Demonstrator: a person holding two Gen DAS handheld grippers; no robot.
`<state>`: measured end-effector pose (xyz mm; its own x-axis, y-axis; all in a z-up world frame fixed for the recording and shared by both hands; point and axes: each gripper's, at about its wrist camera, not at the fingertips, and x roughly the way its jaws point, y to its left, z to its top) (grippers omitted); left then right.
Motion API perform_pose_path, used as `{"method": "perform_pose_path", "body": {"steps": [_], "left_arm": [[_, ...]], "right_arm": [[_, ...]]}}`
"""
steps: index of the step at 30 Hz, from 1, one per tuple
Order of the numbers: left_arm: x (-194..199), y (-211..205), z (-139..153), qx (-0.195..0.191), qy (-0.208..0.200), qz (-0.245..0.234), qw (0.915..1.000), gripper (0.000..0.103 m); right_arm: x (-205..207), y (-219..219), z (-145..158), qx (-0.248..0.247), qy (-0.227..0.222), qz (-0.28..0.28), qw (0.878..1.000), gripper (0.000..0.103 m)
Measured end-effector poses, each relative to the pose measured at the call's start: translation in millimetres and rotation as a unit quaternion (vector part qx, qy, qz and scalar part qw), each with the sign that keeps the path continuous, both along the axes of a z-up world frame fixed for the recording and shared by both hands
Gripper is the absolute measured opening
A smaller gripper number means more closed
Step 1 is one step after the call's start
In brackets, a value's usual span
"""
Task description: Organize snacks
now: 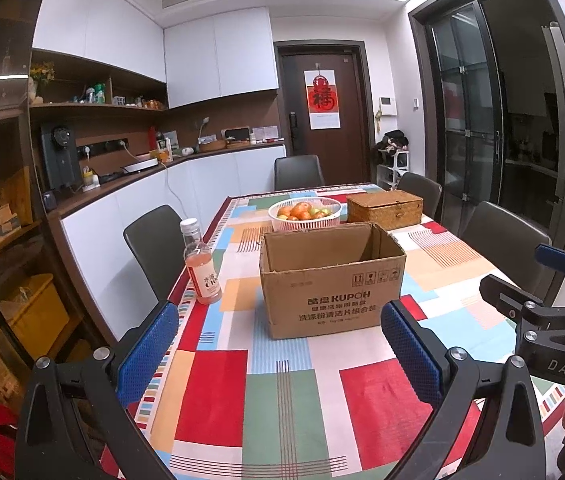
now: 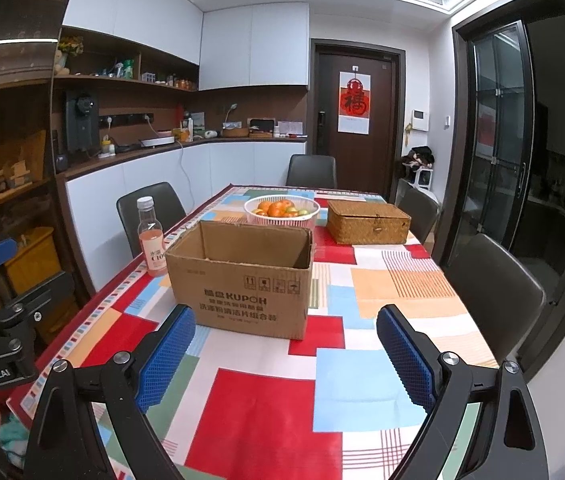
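Observation:
An open brown cardboard box [image 1: 332, 276] [image 2: 242, 276] stands on the patchwork tablecloth [image 1: 274, 392] [image 2: 266, 408]. Left of it stands an upright bottle of pink drink [image 1: 201, 268] [image 2: 150, 238] with a white cap. Behind the box are a white basket of fruit [image 1: 304, 213] [image 2: 281, 210] and a closed wicker box [image 1: 384, 209] [image 2: 368, 222]. My left gripper [image 1: 280, 344] hovers open over the near table, short of the box, with nothing between its blue pads. My right gripper [image 2: 286, 352] is also open and empty, in front of the box. The inside bottom of the box is hidden.
Dark chairs [image 1: 150, 248] [image 2: 494, 296] stand along both long sides and at the far end of the table. A counter with white cabinets [image 1: 154, 200] runs along the left wall. A dark glass sliding door [image 2: 498, 140] is at the right.

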<state>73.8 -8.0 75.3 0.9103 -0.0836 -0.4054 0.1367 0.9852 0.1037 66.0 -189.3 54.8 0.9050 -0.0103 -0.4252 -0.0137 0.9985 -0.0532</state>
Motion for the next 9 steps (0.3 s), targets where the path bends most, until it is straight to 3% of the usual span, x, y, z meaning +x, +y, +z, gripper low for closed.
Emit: {"method": "perform_pose_path", "body": {"steps": [9], "left_arm": [[-0.3, -0.5, 0.5, -0.002, 0.002, 0.001, 1.0000, 0.103]], "right_arm": [[0.0, 0.6, -0.3, -0.001, 0.003, 0.000, 1.000, 0.093]]}}
